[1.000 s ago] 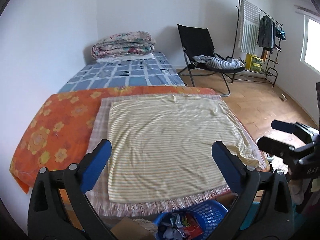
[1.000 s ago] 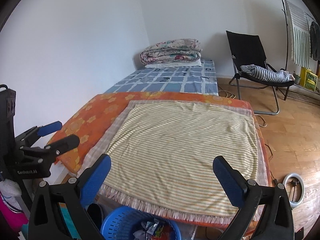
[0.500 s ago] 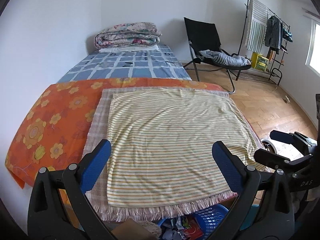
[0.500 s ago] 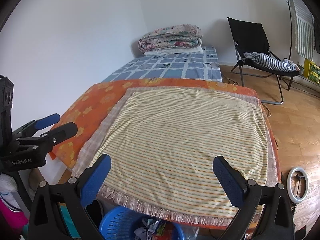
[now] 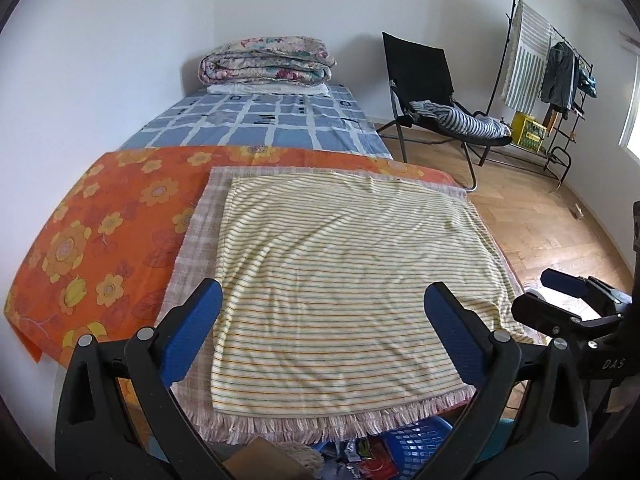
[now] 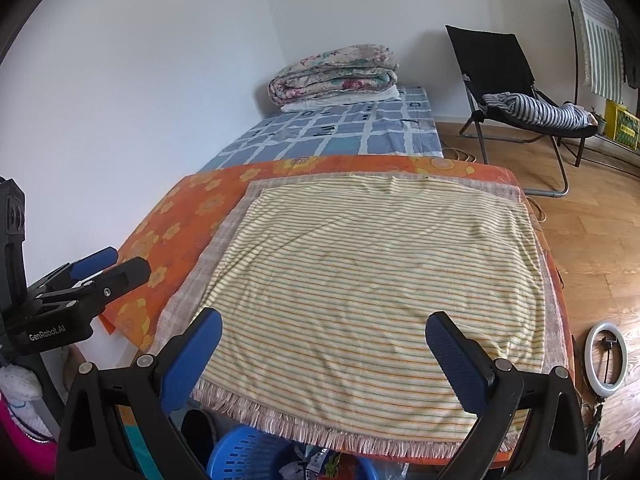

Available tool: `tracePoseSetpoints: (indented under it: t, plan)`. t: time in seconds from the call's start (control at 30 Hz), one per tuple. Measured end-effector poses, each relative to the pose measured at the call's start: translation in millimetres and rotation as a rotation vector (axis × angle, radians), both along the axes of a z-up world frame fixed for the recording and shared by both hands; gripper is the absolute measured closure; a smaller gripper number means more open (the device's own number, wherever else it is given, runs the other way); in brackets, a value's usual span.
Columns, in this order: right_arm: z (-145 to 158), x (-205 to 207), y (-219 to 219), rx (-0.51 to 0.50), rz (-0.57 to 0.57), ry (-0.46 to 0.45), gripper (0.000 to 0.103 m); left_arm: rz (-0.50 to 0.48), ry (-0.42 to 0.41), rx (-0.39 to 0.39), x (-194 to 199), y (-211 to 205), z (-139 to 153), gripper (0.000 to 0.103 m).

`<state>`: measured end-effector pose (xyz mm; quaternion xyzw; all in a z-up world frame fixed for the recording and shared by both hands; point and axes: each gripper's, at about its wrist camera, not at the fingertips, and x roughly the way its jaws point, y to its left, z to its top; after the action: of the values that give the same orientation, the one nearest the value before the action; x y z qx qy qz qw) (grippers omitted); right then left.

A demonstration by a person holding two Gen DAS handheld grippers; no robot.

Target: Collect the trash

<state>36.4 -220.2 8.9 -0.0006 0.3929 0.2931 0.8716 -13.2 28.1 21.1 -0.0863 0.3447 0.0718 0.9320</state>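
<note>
Two grippers, left [image 5: 322,334] and right [image 6: 322,338], jaws wide, nothing gripped, over striped cloth [image 5: 344,280]; blue basket [image 6: 256,458] of trash at 6 o'clock.

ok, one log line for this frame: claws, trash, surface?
left claw: open, nothing held | right claw: open, nothing held | blue basket: wrappers inside, below near table edge | striped cloth: flat, no trash visible on it

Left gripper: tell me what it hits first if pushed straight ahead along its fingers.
Probably the yellow striped cloth: the left gripper points, open and empty, over it at a shallow downward angle. Depth is unclear.
</note>
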Motion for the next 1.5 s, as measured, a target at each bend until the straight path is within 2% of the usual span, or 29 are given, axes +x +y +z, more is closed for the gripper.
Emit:
tracePoseSetpoints:
  t: [0.53,1.5]
  plan:
    - [-3,4,0,-0.002,-0.004,0.010,0.000,0.010,0.003,0.000,4,0,-4,0.001]
    - [-15,5,4,-0.014,-0.005,0.054,0.000,0.040,-0.002,0.049,-4,-1,-8,0.001]
